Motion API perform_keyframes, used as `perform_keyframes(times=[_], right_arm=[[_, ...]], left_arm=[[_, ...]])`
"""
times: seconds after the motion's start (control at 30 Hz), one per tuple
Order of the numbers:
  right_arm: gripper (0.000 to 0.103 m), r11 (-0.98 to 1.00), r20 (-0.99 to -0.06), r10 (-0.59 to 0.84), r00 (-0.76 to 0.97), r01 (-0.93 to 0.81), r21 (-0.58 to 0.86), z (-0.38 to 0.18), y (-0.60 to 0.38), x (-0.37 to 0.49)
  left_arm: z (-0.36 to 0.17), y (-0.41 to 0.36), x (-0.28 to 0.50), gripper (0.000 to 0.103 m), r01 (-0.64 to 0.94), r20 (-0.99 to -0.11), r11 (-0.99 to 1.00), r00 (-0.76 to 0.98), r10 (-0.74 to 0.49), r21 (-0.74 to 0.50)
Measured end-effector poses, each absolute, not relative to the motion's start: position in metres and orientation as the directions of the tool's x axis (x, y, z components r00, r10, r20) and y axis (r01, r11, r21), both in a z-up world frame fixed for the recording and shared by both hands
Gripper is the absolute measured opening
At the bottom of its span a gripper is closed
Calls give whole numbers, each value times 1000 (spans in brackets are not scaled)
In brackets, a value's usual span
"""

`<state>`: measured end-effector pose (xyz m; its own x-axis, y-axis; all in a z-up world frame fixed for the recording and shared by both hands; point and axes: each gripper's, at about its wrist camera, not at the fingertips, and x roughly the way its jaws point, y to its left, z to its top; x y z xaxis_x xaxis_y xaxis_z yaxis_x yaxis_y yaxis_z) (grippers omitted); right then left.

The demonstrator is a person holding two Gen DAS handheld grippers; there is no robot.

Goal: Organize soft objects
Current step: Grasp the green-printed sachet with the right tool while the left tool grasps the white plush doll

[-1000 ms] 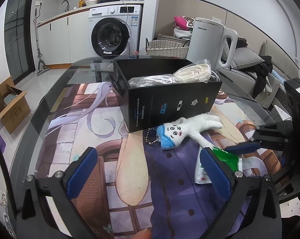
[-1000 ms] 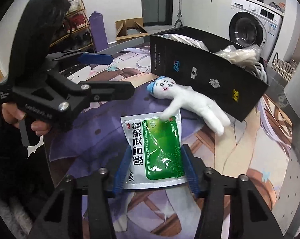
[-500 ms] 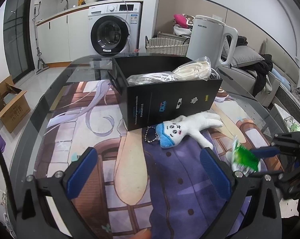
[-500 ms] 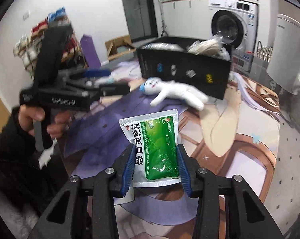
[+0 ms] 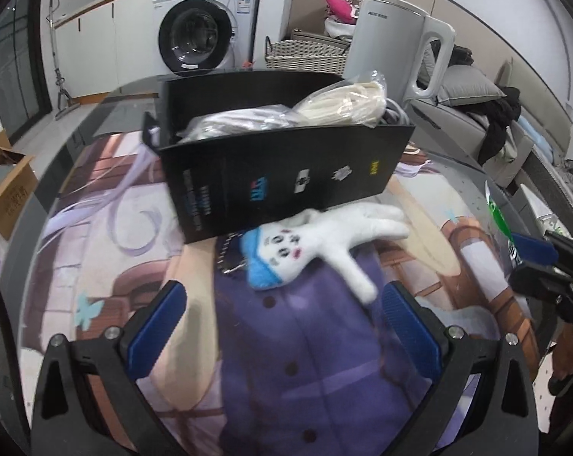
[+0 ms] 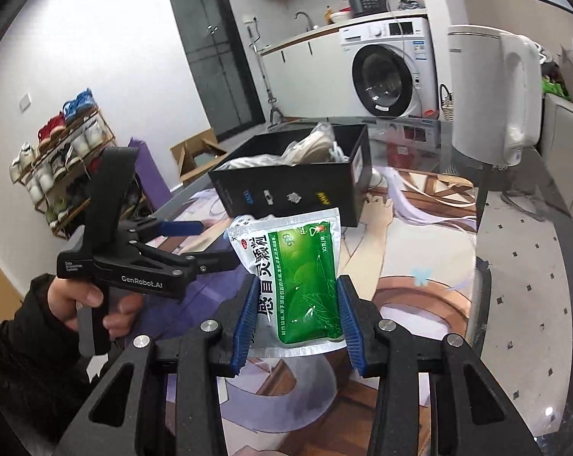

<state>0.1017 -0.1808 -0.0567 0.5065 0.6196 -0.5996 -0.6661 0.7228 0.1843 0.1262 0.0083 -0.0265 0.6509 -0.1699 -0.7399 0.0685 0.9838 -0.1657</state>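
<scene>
Right wrist cam gets what the left barely catches: the right tongs [image 6: 296, 317] pinched on one green medicine sachet [image 6: 299, 279], lifted off the worktop [image 6: 514, 288] and standing up between the blue pads. On the left cam that sachet is only a green sliver at the edge. The left tongs [image 5: 282, 326] are wide open, gripping nothing, with one white plush toy [image 5: 313, 245] lying just ahead, against the one black box [image 5: 286, 174] of bagged stuff.
</scene>
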Motion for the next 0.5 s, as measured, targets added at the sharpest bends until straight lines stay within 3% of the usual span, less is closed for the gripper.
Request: perform_keyframes(times=[0.37, 0.5], right_arm=[[41, 732, -600, 615, 511, -653, 194, -59, -186, 103], [41, 731, -605, 614, 507, -654, 194, -61, -184, 104]], left_arm=[[-28, -14, 155, 100, 61, -757, 991, 640, -128, -116], [-32, -19, 161, 87, 77, -781, 993, 613, -119, -92]])
